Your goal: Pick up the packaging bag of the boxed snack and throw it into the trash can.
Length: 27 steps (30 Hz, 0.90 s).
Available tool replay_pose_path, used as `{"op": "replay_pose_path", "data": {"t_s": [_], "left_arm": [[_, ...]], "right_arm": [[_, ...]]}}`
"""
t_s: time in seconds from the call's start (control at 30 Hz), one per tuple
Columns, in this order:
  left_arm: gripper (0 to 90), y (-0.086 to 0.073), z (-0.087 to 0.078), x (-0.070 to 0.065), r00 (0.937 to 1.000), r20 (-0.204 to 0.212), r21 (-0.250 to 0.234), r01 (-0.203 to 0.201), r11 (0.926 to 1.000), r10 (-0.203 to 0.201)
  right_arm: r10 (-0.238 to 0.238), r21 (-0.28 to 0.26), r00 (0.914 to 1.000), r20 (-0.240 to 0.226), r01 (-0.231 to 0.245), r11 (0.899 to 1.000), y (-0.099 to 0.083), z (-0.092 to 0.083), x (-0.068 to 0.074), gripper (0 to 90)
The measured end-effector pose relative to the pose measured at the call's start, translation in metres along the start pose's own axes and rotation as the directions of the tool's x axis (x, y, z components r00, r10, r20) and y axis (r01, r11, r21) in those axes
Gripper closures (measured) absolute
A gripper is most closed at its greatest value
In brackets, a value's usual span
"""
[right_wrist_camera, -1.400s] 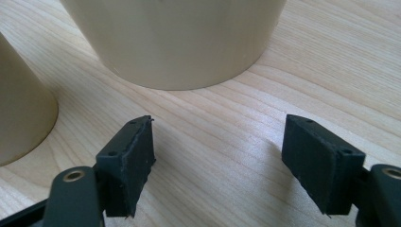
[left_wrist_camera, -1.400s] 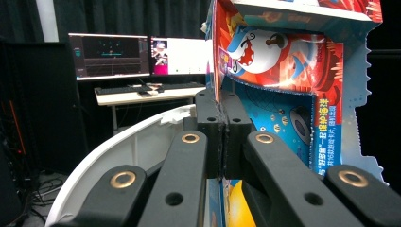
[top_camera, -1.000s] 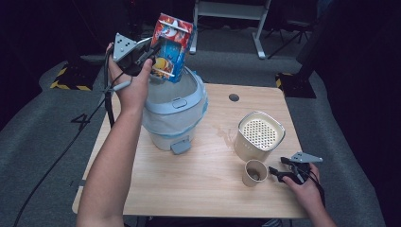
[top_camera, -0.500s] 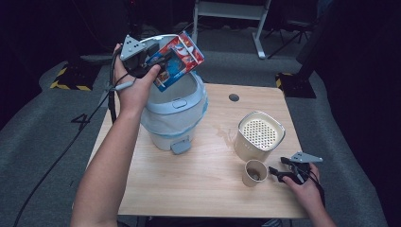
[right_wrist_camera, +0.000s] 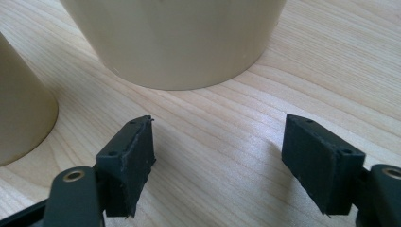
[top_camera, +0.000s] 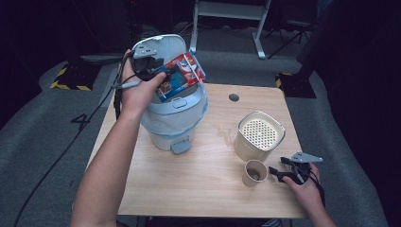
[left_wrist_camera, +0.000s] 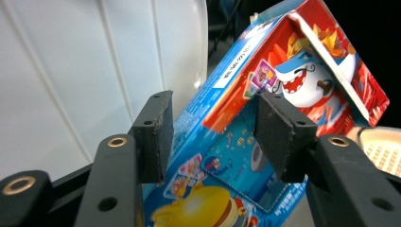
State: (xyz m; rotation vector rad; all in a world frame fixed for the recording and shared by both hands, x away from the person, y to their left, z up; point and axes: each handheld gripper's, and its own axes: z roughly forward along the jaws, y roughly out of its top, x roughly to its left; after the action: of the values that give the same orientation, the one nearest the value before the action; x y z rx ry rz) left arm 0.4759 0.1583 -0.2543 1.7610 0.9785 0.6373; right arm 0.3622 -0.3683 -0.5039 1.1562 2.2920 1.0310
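The left gripper, jaws just opening, releases the red-and-blue cardboard snack box over the white lidded bin. Next, I judge, it withdraws clear. The right gripper rests open, holding nothing.

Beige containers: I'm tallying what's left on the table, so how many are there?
2. The tall beige container with a perforated top stands at the table's right; the small beige cup stands just in front of it.

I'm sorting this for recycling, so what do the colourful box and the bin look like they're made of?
The box looks like thin printed cardboard, glossy, with folded flaps and creased edges. The bin appears to be pale moulded plastic, smooth and slightly shiny, with a ribbed lid and a thin liner.
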Motion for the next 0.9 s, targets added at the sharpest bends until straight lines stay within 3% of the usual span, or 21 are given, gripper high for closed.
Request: {"op": "replay_pose_path", "data": {"t_s": [0.07, 0.23, 0.33, 0.4, 0.53, 0.7, 0.9], "left_arm": [[44.0, 0.000, 0.002, -0.002, 0.9999, 0.005, 0.030, -0.016, 0.9994, 0.016], [51.3, 0.003, 0.002, -0.007, 0.9993, 0.028, -0.003, -0.023, 0.9997, 0.023], [51.6, 0.005, 0.002, -0.009, 0.9989, 0.042, -0.023, -0.019, 0.9996, 0.020], [50.1, 0.006, 0.002, -0.012, 0.9973, 0.073, -0.043, -0.006, 0.9991, 0.010], [48.7, 0.006, 0.000, -0.012, 0.9981, 0.058, -0.052, -0.018, 0.9985, 0.021], [46.4, 0.002, -0.014, -0.013, 0.9954, 0.089, -0.093, -0.029, 0.9953, 0.037], [45.5, -0.003, -0.033, -0.016, 0.9885, 0.139, -0.100, -0.047, 0.9939, 0.060]], "right_arm": [[0.000, 0.000, 1.0000, 0.000, 0.000, 1.000, 0.000, 0.000, 0.000, 26.3], [0.000, 0.000, 1.0000, 0.000, 0.000, 1.000, 0.000, 0.000, 0.000, 26.3], [0.000, 0.000, 1.0000, 0.000, 0.000, 1.000, 0.000, 0.000, 0.000, 26.3], [0.000, 0.000, 1.0000, 0.000, 0.000, 1.000, 0.000, 0.000, 0.000, 26.3], [0.000, 0.000, 1.0000, 0.000, 0.000, 1.000, 0.000, 0.000, 0.000, 26.3], [0.000, 0.000, 1.0000, 0.000, 0.000, 1.000, 0.000, 0.000, 0.000, 26.3], [0.001, 0.000, 1.0000, -0.001, -0.001, 1.000, 0.000, 0.000, 0.000, 26.3]]}}
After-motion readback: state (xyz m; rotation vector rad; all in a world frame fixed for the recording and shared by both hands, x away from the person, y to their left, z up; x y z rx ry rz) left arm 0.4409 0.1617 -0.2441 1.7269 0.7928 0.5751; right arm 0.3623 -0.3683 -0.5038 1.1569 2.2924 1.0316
